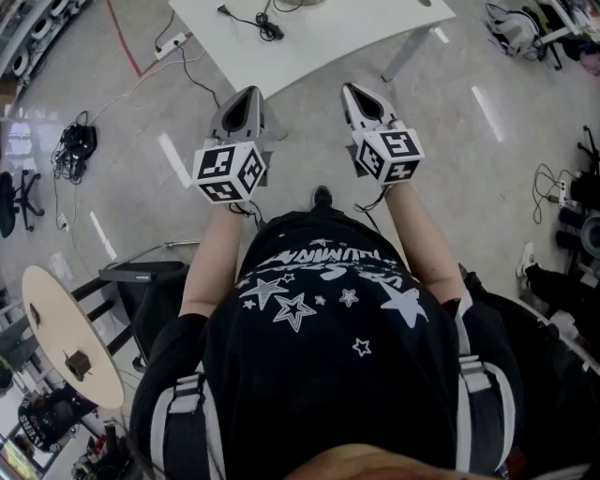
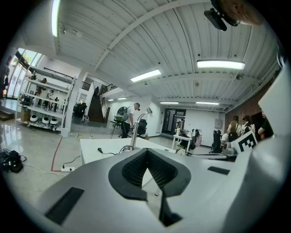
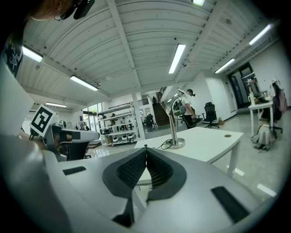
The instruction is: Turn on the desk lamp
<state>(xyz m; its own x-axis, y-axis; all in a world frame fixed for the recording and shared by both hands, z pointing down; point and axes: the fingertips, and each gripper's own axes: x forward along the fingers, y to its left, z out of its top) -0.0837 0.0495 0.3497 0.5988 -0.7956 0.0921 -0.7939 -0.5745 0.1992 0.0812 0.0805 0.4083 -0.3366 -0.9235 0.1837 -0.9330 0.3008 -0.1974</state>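
Observation:
The desk lamp (image 3: 173, 124) is a slim silver arm on a round base, and it stands on the white table (image 3: 207, 143). In the left gripper view the same lamp (image 2: 134, 129) rises behind the table (image 2: 97, 157), with its black cable beside it. My left gripper (image 2: 147, 151) is shut, its ribbed pads meeting with nothing between them. My right gripper (image 3: 145, 148) is shut and empty too. In the head view the left gripper (image 1: 249, 93) and the right gripper (image 1: 350, 88) are held side by side above the floor, just short of the table's (image 1: 309, 47) near edge.
A black cable (image 1: 262, 22) lies on the table. A power strip with cords (image 1: 171, 43) and a cable bundle (image 1: 75, 142) are on the floor at left. A black chair (image 1: 150, 291) and a round wooden top (image 1: 66, 333) stand beside me. People stand far off in the room.

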